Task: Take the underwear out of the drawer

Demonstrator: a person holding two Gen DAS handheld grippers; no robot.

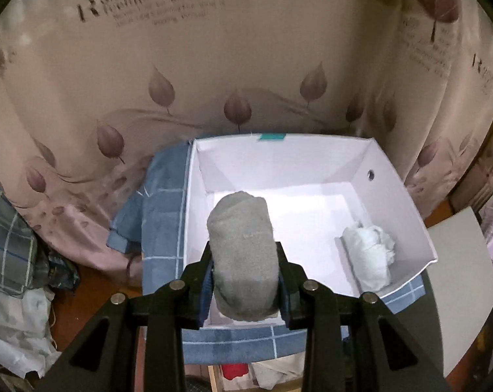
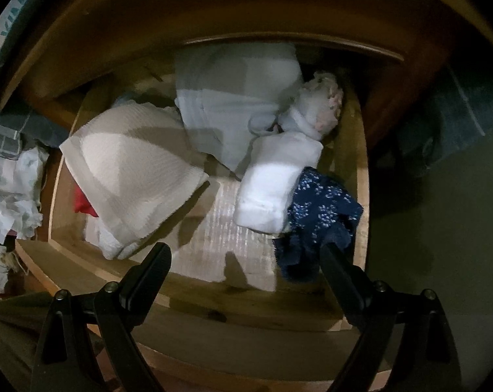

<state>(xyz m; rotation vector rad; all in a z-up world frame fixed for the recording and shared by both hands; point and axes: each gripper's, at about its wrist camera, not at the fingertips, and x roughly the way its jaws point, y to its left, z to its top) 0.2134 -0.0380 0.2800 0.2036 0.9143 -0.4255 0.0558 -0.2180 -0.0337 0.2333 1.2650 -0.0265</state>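
My left gripper [image 1: 245,272] is shut on a rolled grey piece of underwear [image 1: 243,254] and holds it over the near side of a white cardboard box [image 1: 393,202]. A crumpled white garment [image 1: 370,251] lies in the box's right corner. In the right wrist view my right gripper [image 2: 245,254] hangs open above an open wooden drawer [image 2: 351,170], nothing between its fingers. Inside lie a beige folded garment [image 2: 132,176], a pale blue one [image 2: 233,104], a white roll [image 2: 272,189] and a dark blue flowered piece [image 2: 318,215] close to the right fingertip [image 2: 329,254].
The box stands on a blue checked cloth [image 1: 163,228] with a leaf-patterned curtain [image 1: 214,65] behind it. Loose clothes and paper lie at the left [image 1: 11,277]. A small floral roll [image 2: 321,104] sits at the drawer's back right, and something red [image 2: 81,204] shows under the beige garment.
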